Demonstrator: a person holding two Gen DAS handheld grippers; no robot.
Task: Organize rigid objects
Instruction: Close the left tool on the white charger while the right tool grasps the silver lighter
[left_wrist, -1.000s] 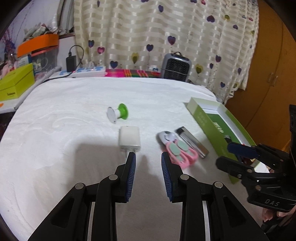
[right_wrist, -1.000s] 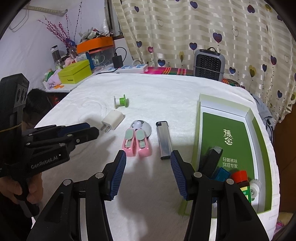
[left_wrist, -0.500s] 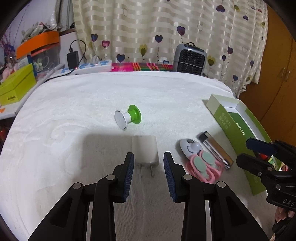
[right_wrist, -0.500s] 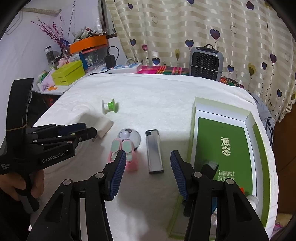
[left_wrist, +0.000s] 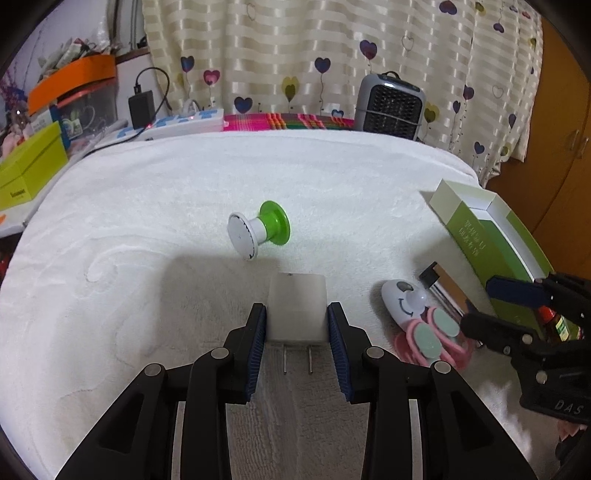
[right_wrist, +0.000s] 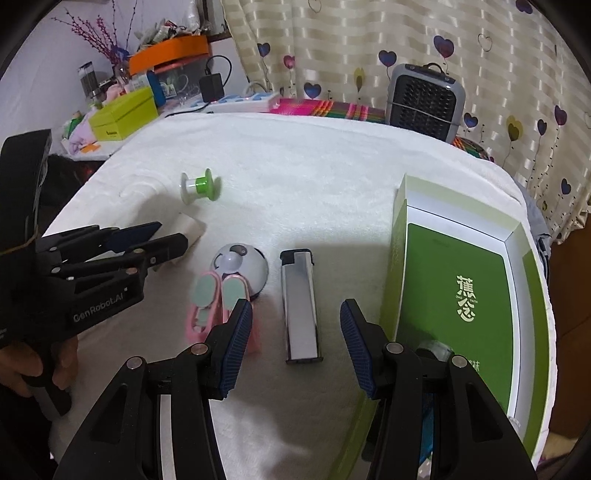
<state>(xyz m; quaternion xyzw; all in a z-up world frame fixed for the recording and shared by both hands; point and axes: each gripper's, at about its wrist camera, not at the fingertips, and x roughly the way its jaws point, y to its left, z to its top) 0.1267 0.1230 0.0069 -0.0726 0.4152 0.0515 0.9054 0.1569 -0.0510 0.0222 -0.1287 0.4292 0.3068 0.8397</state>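
Left wrist view: white charger (left_wrist: 297, 311) lies mid-bed between the left gripper (left_wrist: 297, 325) jaws, pads beside its sides, contact unclear. Green spool (left_wrist: 258, 230) lies beyond. Right gripper (right_wrist: 295, 339), jaws wide, straddles the lighter (right_wrist: 300, 306); pink clip (right_wrist: 214, 299) left, green box (right_wrist: 517, 236) at the bed's right edge.

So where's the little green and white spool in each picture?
Left wrist view: the spool lies near the middle, just beyond the white charger between the left gripper fingers.
Right wrist view: the spool is upper left of centre, beyond the left gripper.
Shared landmark: the grey heater by the curtain.
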